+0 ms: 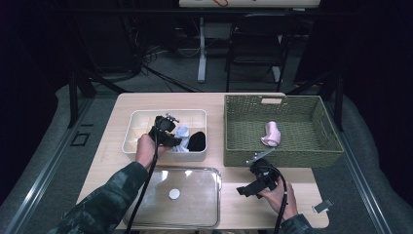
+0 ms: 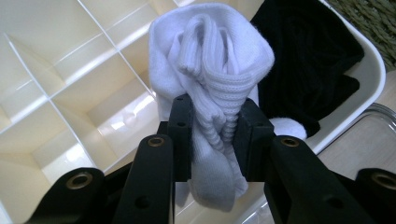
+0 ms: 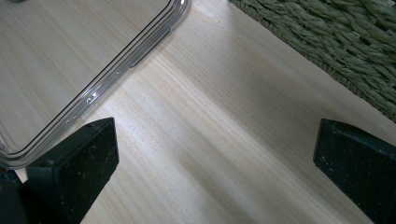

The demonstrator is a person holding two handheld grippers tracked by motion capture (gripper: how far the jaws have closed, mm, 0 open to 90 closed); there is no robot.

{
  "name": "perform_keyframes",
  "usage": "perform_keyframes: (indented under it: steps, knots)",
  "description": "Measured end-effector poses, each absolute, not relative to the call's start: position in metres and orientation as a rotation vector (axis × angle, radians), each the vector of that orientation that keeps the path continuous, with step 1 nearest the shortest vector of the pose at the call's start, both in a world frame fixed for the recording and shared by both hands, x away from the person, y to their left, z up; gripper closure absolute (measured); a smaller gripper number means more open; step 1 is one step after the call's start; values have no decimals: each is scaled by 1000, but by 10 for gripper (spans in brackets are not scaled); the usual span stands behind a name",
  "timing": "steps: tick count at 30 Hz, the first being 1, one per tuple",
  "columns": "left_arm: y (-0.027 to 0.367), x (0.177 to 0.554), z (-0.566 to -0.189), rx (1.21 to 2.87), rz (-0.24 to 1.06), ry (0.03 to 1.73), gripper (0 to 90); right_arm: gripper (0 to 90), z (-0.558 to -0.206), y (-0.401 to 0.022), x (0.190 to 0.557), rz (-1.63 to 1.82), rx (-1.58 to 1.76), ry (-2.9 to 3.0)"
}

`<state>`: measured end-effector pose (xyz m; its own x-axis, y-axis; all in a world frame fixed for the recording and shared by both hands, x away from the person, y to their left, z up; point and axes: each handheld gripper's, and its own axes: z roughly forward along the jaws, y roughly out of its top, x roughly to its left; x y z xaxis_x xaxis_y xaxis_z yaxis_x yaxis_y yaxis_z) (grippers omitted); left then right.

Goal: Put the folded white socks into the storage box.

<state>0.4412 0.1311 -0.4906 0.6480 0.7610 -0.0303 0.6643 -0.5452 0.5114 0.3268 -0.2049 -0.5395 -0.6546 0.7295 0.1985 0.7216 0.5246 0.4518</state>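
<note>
The left claw point(image 2: 212, 123) is clenched on a rolled white sock point(image 2: 212, 70), its two pads pinching the ribbed cuff from either side, and it holds the sock over the cream divided organizer point(image 1: 141, 117) at the back left of the counter point(image 1: 297, 195). In the high view the sock point(image 1: 181, 132) sits at the middle of the organizer's near row, just beside a black sock point(image 1: 197, 141) already lying in the right-hand compartment.

The right claw point(image 3: 212, 154) is released, its jaws standing wide apart with bare wood between them, near the corner of a clear lid point(image 1: 195, 214) and the front wall of the green woven basket point(image 1: 277, 158). A pink sock point(image 1: 271, 134) lies alone inside that basket.

The main risk is, I judge, a misplaced drop. The white sock hangs close to the divider shared with the black one, so letting go now could leave it straddling the wall or landing on top of the black sock rather than in its own cell. The grip is also only on the cuff: the loose toe end dangling below the pads could catch on a divider edge and unroll the bundle as it goes down. Pressing down hard might shift the light organizer along the counter.

No brand, label or writing can be read on the socks, organizer, lid or basket; a small dark item at the counter's near right corner is too tiny to make out, so any marking there may simply be lost.
</note>
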Motion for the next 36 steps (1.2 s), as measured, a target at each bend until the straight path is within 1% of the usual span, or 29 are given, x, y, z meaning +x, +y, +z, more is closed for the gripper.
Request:
perform_keyframes:
  steps: [1, 4, 9, 13, 18, 25, 26, 27, 29, 30, 32, 33, 34, 36]
  knots:
    - [131, 444, -494, 2395, 225, 1119, 709, 0, -540, -204, 327, 813, 1302, 2726]
    - [131, 446, -497, 2401, 197, 1123, 710, 0, -540, -205, 327, 790, 1296, 2728]
    - [134, 451, -503, 2368, 80, 1148, 717, 0, -542, -204, 328, 785, 1298, 2732]
    - [128, 452, -506, 2400, 61, 1132, 724, 0, -540, -205, 327, 795, 1304, 2724]
    - [130, 459, -516, 2407, -71, 1146, 734, 0, -538, -205, 328, 803, 1301, 2736]
    - [130, 461, -514, 2433, -76, 1126, 725, 0, -537, -204, 329, 819, 1324, 2711]
    - [130, 460, -512, 2429, -79, 1122, 696, 0, -536, -206, 330, 839, 1324, 2727]
    - [130, 459, -509, 2435, -71, 1112, 696, 0, -536, -206, 330, 839, 1324, 2727]
    - [132, 456, -505, 2427, -65, 1103, 595, 0, -534, -208, 330, 826, 1320, 2728]
    - [132, 454, -502, 2425, -60, 1100, 595, 0, -534, -209, 331, 819, 1318, 2726]
    - [131, 451, -496, 2438, 0, 1083, 526, 0, -535, -210, 331, 839, 1338, 2722]
    - [132, 450, -492, 2440, 1, 1074, 507, 0, -535, -211, 332, 814, 1324, 2730]
    - [132, 450, -488, 2434, 14, 1072, 465, 0, -534, -211, 331, 820, 1329, 2724]
    - [133, 450, -480, 2430, 46, 1050, 460, 0, -534, -211, 331, 834, 1338, 2714]
